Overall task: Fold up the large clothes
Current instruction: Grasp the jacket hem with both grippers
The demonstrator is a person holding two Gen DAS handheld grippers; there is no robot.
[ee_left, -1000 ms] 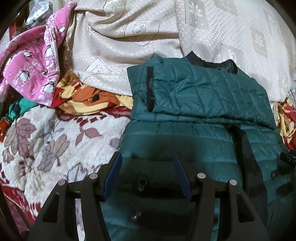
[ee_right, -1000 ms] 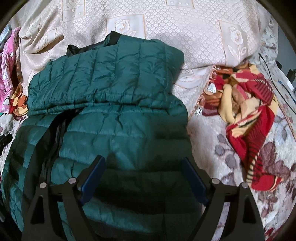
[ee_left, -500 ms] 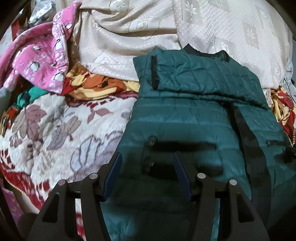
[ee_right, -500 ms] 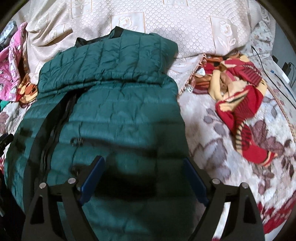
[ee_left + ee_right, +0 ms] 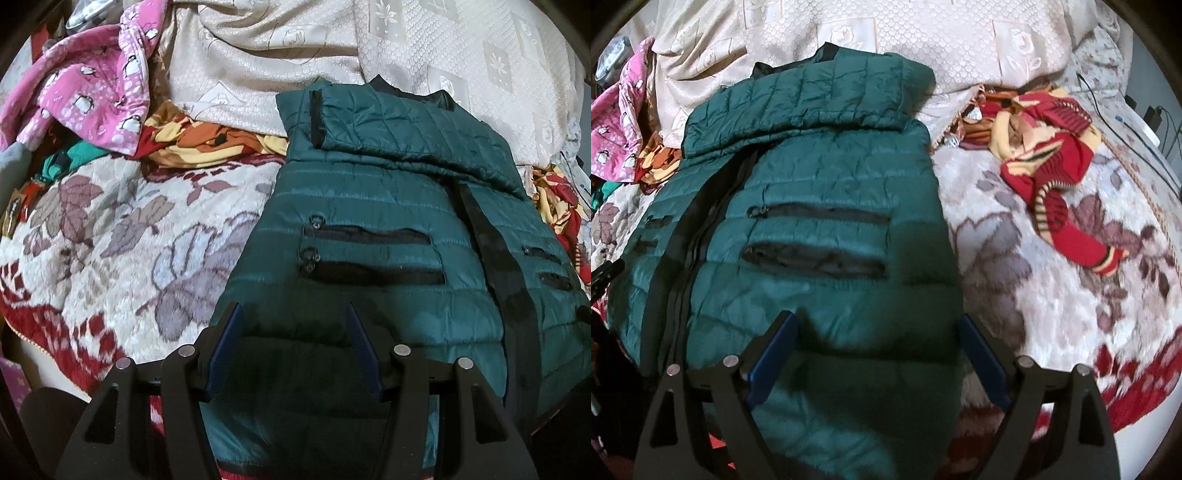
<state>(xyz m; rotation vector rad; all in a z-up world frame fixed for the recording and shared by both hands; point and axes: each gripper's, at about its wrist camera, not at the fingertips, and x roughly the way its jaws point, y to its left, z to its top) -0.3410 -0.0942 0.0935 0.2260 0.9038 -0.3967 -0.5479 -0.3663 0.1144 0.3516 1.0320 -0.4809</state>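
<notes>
The green quilted puffer jacket lies front-up on the bed's floral blanket, sleeves already folded across its chest. Over the last second both views have drawn back toward the hem, so the pocket zips now show in full. The left gripper and right gripper hover open and empty over the lower edge, probably lining up to lift the hem for the next fold.
</notes>
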